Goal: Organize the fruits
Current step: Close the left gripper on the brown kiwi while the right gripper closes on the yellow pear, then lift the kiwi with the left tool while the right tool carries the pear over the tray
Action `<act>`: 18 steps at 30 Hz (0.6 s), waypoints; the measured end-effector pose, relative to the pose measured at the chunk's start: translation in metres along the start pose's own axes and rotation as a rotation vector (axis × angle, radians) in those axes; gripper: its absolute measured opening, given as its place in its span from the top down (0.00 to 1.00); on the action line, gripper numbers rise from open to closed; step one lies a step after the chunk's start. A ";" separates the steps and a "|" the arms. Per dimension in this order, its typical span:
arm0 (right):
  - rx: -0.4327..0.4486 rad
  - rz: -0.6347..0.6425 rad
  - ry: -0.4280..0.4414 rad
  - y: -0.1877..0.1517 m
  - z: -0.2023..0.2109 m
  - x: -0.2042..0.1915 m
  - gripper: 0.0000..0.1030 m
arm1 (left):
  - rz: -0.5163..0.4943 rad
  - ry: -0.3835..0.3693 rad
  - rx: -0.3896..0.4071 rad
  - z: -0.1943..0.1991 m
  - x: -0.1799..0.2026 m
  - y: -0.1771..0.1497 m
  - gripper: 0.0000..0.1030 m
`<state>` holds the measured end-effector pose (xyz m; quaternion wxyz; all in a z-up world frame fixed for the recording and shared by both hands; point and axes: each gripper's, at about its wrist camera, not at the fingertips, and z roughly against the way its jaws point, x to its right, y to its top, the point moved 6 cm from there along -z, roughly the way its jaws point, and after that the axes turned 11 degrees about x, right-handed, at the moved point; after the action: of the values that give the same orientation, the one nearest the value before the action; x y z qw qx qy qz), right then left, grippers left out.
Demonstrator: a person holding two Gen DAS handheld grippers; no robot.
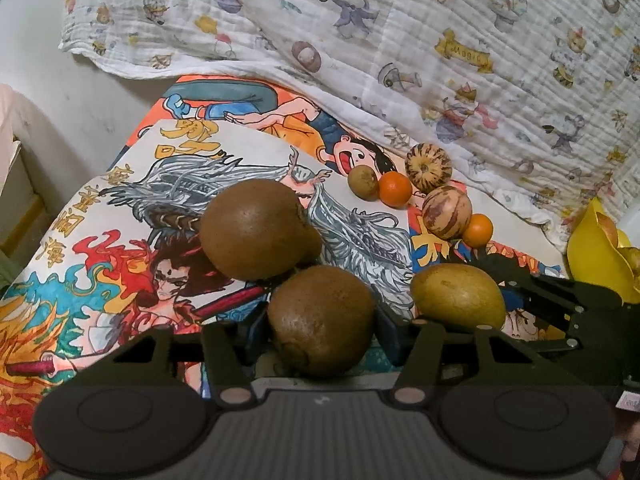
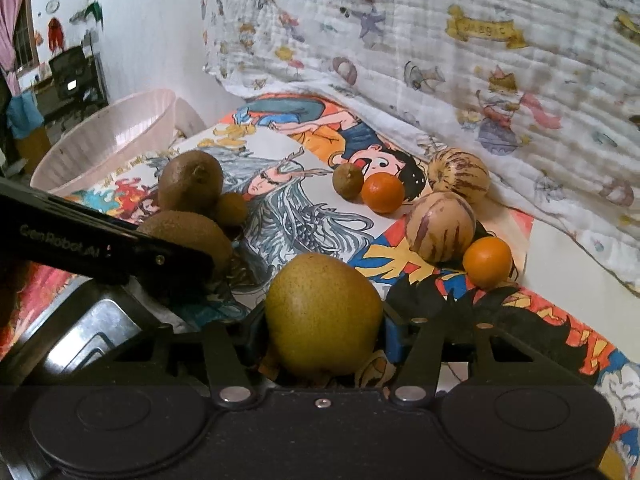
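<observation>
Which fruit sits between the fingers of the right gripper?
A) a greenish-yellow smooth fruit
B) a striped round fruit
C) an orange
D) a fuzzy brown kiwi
A: in the right wrist view the greenish-yellow fruit sits between the fingers of the right gripper, while the left gripper is around a brown kiwi.

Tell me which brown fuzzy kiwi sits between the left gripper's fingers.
The near brown fuzzy kiwi, between the left gripper; the other big kiwi lies beyond it.
</observation>
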<state>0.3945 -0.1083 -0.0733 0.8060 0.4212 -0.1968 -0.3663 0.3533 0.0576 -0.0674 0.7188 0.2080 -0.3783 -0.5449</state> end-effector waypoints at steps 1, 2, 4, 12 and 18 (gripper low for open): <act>0.008 0.001 -0.001 -0.001 0.003 -0.001 0.45 | 0.001 0.000 0.002 0.001 0.000 0.000 0.42; 0.016 0.002 -0.003 -0.001 0.006 -0.002 0.45 | 0.000 0.000 0.006 0.002 -0.001 0.000 0.42; 0.037 0.000 -0.006 -0.001 0.013 -0.004 0.45 | 0.001 0.001 0.015 0.006 0.000 -0.001 0.43; 0.087 -0.010 -0.013 0.005 0.040 -0.011 0.45 | -0.006 -0.023 0.053 0.026 0.010 0.001 0.43; 0.112 -0.018 -0.006 0.006 0.063 -0.022 0.45 | -0.016 -0.033 0.084 0.052 0.015 -0.001 0.43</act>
<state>0.3431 -0.1226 -0.0324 0.7772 0.4663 -0.2159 -0.3633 0.3141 0.0490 -0.0306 0.6986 0.2323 -0.4110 -0.5377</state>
